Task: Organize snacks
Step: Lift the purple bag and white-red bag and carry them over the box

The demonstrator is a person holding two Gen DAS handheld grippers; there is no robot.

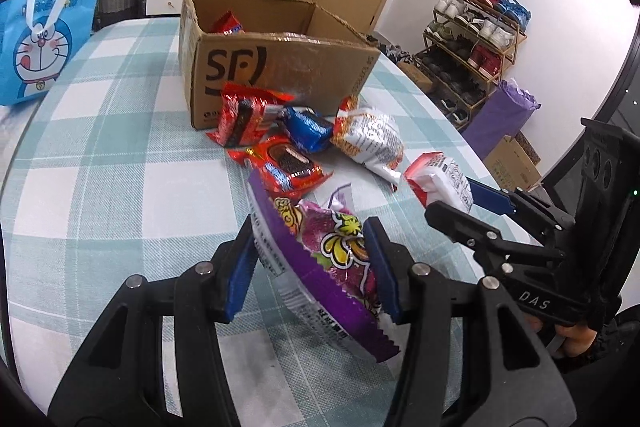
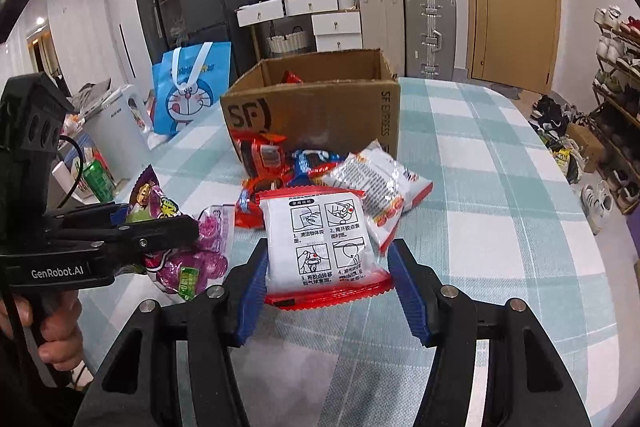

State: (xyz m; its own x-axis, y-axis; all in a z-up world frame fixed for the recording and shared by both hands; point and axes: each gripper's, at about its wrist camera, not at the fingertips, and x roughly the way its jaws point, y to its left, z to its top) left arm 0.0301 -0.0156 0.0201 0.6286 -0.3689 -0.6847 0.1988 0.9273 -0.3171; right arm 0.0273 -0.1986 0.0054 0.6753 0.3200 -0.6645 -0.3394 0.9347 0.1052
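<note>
Purple crinkly foil snack bag (image 1: 320, 259) is pinched in the left gripper (image 1: 312, 267) jaws, white-and-red plastic packet (image 2: 324, 247) clamped in the right gripper (image 2: 328, 283), both off the checked surface (image 2: 500, 187). Guessing they're headed for the open brown cardboard box (image 2: 320, 107), since one snack's in there already.

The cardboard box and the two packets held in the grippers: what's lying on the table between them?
Both views show a loose pile: red packets, a blue packet and a white packet, right against the box.
</note>
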